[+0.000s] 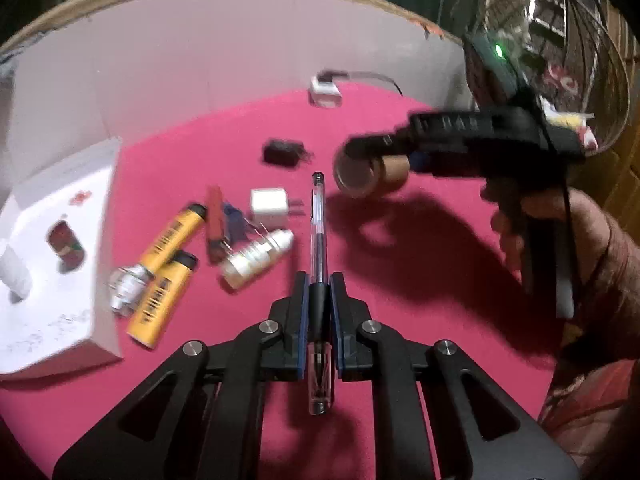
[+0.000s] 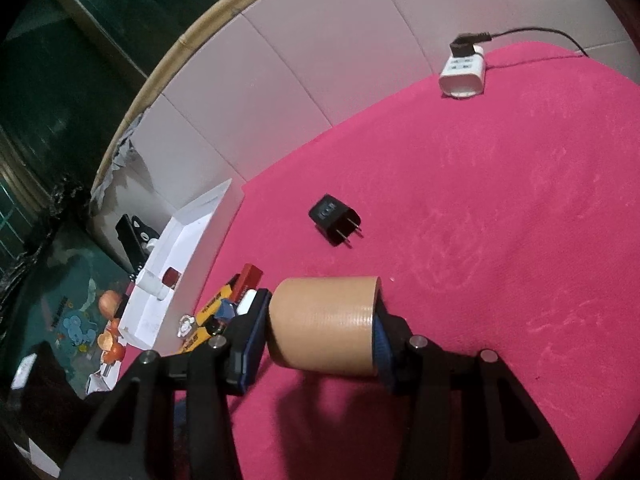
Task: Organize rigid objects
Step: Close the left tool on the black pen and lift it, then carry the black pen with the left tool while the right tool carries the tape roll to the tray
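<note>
Pen (image 1: pixel 319 240) lies clamped lengthwise in the left gripper (image 1: pixel 319 292); right gripper (image 2: pixel 320 328) holds a tape roll (image 2: pixel 324 324) aloft.

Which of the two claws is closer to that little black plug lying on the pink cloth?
Right. The right gripper, carrying the tape roll, hovers beside the black plug; the left gripper, clamping the pen, sits farther back.

The left gripper (image 1: pixel 319 292) clamps a clear pen (image 1: pixel 318 240) — its fingers (image 1: pixel 301 312) tight on the barrel. At right, the right gripper (image 1: pixel 384 160) holds a brown tape roll (image 1: pixel 370 176) above the pink table (image 1: pixel 420 260).
</note>
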A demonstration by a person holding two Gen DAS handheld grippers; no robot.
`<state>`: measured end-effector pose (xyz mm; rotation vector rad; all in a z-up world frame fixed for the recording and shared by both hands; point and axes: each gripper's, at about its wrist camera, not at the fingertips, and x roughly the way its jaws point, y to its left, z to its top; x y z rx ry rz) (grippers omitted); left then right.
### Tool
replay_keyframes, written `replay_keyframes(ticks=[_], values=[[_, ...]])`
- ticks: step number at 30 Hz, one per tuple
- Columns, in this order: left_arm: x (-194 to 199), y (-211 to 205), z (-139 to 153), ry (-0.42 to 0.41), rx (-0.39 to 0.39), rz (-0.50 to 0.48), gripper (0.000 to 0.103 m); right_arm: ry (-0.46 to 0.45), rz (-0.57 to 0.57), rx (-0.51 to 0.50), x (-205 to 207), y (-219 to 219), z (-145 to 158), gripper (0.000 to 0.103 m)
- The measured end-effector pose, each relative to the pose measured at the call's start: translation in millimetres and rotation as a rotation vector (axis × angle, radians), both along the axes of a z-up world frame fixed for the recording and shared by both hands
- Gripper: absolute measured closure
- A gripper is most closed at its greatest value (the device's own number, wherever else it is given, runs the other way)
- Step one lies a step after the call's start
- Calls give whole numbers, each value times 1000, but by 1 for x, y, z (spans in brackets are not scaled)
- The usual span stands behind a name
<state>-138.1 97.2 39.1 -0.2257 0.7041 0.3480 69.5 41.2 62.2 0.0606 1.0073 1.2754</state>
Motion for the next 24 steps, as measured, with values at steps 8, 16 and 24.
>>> replay_keyframes(ticks=[8, 16, 24], values=[[-45, 22, 38, -119, 54, 146, 94, -60, 20, 46, -10, 0, 23, 56], [-89, 49, 48, -178, 52, 299, 94, -86, 42, 66, -19, 3, 33, 56], [-111, 59, 46, -196, 53, 369, 94, -106, 82, 57, -31, 12, 37, 56]])
